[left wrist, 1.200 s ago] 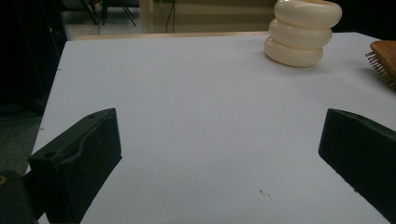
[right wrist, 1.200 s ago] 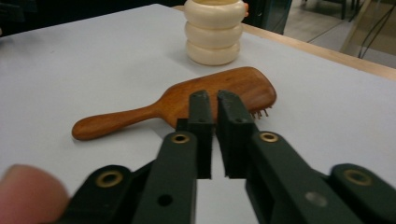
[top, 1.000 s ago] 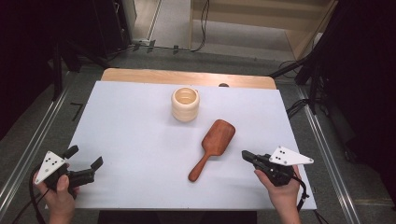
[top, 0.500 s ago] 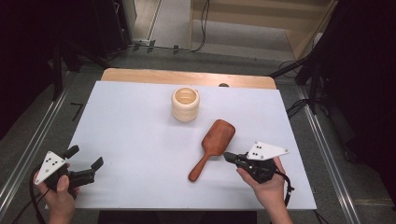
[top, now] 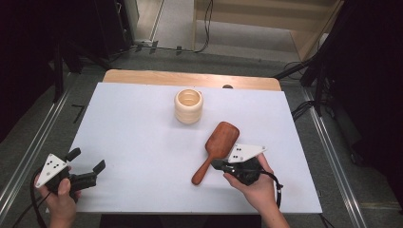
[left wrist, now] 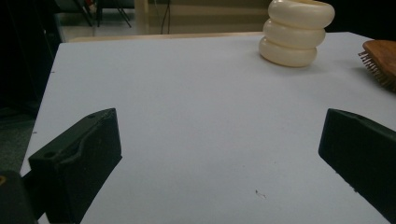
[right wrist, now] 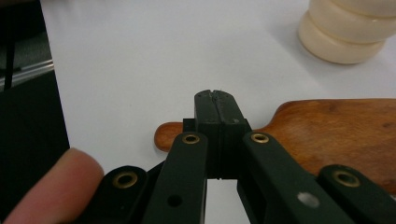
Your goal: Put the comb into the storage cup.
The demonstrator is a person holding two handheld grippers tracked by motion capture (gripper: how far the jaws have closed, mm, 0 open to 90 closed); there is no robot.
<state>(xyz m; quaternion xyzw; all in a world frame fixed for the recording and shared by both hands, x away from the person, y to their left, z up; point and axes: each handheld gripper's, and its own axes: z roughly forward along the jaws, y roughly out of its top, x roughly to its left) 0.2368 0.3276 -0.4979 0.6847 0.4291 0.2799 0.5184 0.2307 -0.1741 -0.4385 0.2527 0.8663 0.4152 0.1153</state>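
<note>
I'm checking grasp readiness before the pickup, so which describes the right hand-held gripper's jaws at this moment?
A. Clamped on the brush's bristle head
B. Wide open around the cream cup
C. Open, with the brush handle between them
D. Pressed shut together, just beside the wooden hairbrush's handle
D: in the right gripper view the right hand-held gripper has its two jaws pressed flat together with nothing between them, in front of the handle of the wooden hairbrush.
</note>
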